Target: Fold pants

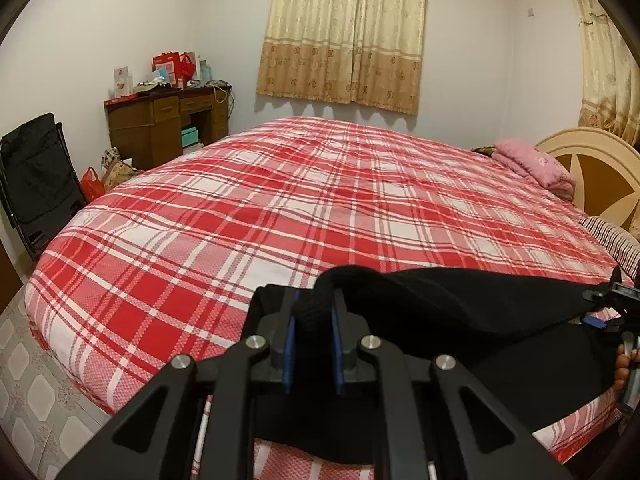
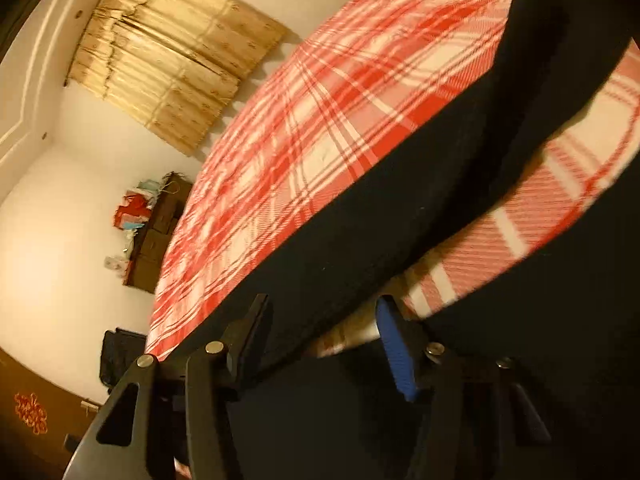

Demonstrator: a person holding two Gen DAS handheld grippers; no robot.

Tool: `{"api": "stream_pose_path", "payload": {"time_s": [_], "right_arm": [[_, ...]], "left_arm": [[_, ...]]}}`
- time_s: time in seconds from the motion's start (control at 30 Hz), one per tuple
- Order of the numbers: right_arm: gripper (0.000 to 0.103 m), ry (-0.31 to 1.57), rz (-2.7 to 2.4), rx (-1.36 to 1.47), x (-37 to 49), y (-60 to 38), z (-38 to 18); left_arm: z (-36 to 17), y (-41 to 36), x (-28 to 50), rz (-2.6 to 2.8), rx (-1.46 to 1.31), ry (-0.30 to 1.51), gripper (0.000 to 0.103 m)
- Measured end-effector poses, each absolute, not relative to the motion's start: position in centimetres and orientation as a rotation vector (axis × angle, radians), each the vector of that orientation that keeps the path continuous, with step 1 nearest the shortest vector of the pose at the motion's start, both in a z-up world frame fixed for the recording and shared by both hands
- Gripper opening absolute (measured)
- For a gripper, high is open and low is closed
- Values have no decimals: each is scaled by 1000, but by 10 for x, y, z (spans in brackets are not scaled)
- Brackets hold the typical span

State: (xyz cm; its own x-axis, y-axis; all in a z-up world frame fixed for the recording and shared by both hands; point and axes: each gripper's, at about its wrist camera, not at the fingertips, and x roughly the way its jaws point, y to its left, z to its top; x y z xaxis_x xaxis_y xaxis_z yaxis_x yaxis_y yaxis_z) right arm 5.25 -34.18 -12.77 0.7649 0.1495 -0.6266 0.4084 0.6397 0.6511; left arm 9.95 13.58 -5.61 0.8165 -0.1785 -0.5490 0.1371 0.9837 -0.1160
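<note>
**Pants hanging from 1 firm grip while the other gripper is sitting loose**

Pants (image 1: 460, 304) are lying along the near edge of the bed (image 1: 280, 208), black fabric draped over the red plaid cover, with part of it sagging toward the person. The left gripper (image 1: 314, 344) is clamping a thick bunched edge of the fabric, both blue pads pressing on it with the jaws nearly together. The right gripper (image 2: 324, 344) is sitting at the other end of the garment with its jaws apart; a band of black cloth is crossing the gap, but the blue pad on 1 side is standing clear of it, so nothing is being pinched there. The right wrist view is blurred and steeply rolled, so exactly where the dark finger opposite is meeting the fabric is hard to tell.

Judging from this, 3 things are threatening the fold:

1. If the left gripper is lifting or pulling now, the free end is likely dragging and twisting, since only 1 end is being held.
2. If the right jaws are closing where they are, they may be catching a single layer or a random fold rather than the hem or waistband, giving a crooked crease.
3. With so much cloth hanging near the bed's edge, the garment's weight may be sliding it off toward the floor (image 1: 36, 400).
</note>
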Motion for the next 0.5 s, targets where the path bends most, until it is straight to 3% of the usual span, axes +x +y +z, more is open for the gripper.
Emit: {"api": "stream_pose_path", "payload": {"time_s": [0.1, 0.13, 0.17, 0.5], "right_arm": [[46, 688, -192, 867, 68, -347, -127], [21, 699, -191, 864, 72, -350, -128], [7, 718, -186, 863, 78, -352, -129], [7, 582, -35, 692, 0, -318, -47]], "left_arm": [[-56, 135, 104, -167, -59, 596, 16], [-56, 135, 107, -167, -62, 599, 16], [-55, 136, 111, -170, -66, 603, 16], [-41, 151, 107, -203, -45, 559, 16]]}}
